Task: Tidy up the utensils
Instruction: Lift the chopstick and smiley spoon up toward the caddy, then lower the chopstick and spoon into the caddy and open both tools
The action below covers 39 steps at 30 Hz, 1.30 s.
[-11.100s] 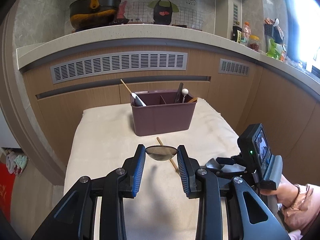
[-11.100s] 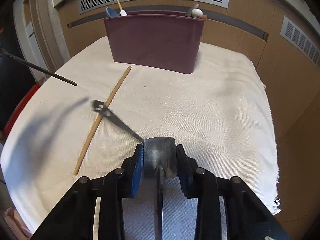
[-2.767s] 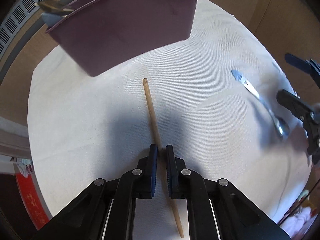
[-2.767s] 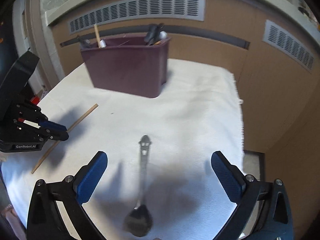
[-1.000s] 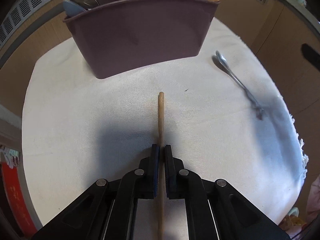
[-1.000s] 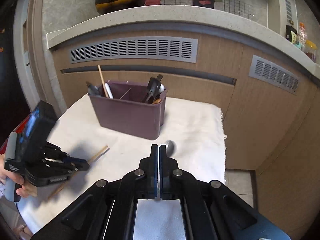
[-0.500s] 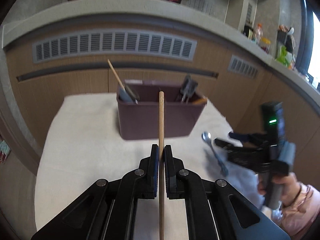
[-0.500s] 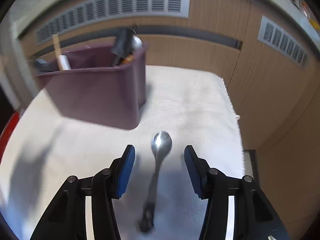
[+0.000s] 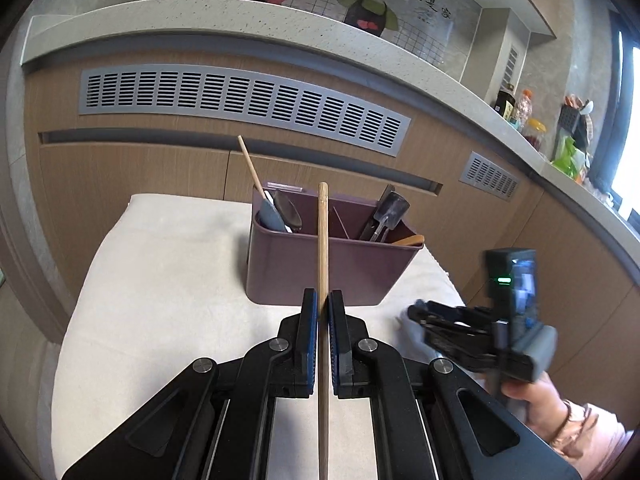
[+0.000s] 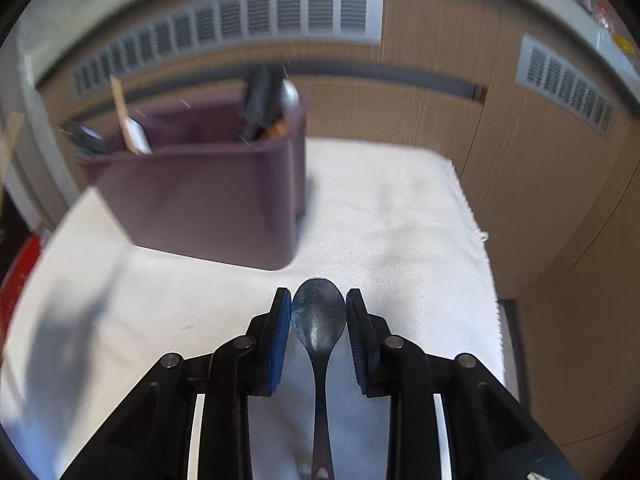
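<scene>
1. Jaws of the left gripper (image 9: pixel 323 312), at the lower middle of the left wrist view, are pressing together on a wooden chopstick (image 9: pixel 322 240). The stick is running straight up the frame, its tip crossing in front of the purple utensil bin (image 9: pixel 304 276) at the centre. The bin is standing on the white cloth (image 9: pixel 160 280) and is holding other utensils. At the lower right, a hand (image 9: pixel 532 396) is holding the right gripper (image 9: pixel 416 314), blurred, low over the cloth.

2. Jaws of the right gripper (image 10: pixel 319 312), at the lower middle of the right wrist view, have just been closing. They are standing narrowly apart with the bowl of a metal spoon (image 10: pixel 319 316) between the blue pads (image 10: pixel 280 332). Whether the pads are pressing on the bowl I cannot tell. The spoon's handle is running down to the bottom edge, over the cloth (image 10: pixel 400 208). The bin (image 10: pixel 208 204) is sitting in the upper left, blurred.
</scene>
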{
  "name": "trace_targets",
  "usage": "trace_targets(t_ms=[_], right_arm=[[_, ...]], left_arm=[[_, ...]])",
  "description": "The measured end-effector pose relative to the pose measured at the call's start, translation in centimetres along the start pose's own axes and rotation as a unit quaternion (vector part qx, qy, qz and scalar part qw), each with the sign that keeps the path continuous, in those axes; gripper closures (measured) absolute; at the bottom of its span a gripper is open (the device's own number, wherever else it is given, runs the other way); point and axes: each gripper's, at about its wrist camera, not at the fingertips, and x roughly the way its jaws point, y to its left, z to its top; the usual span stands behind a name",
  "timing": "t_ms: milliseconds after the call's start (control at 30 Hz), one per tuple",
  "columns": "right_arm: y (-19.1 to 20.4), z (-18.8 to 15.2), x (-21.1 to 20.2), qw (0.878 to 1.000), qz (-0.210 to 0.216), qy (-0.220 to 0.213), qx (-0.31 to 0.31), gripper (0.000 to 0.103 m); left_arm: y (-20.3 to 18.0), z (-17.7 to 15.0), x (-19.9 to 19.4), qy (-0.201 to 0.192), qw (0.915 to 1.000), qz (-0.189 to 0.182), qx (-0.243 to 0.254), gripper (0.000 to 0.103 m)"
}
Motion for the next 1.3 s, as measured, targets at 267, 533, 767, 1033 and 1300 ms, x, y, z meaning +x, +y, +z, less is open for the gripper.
trace_targets(t_ms=[267, 533, 767, 1033, 1300], right_arm=[[1.0, -1.3, -7.2, 0.997, 0.042, -0.069, 0.009, 0.078], [2.3, -1.5, -10.6, 0.993, 0.065, -0.100, -0.001, 0.078], [2.7, 1.8, -14.9, 0.983, 0.076, -0.166, -0.015, 0.078], [3.6, 13.6, -22.1, 0.946, 0.044, -0.317, -0.057, 0.078], [3.9, 17.8, -15.7, 0.954, 0.064, -0.290, -0.037, 0.078]], left_arm=[[-1.9, -0.2, -1.3, -0.019, 0.9998, -0.004, 0.008, 0.098], [-4.0, -0.2, -2.8, -0.035, 0.9992, -0.003, 0.021, 0.098], [-5.1, 1.9, -5.5, -0.072, 0.9968, -0.019, 0.029, 0.098], [-8.1, 12.7, -10.1, -0.213, 0.9729, -0.038, 0.081, 0.098], [-6.3, 17.7, -5.2, -0.254, 0.9631, -0.053, 0.073, 0.098]])
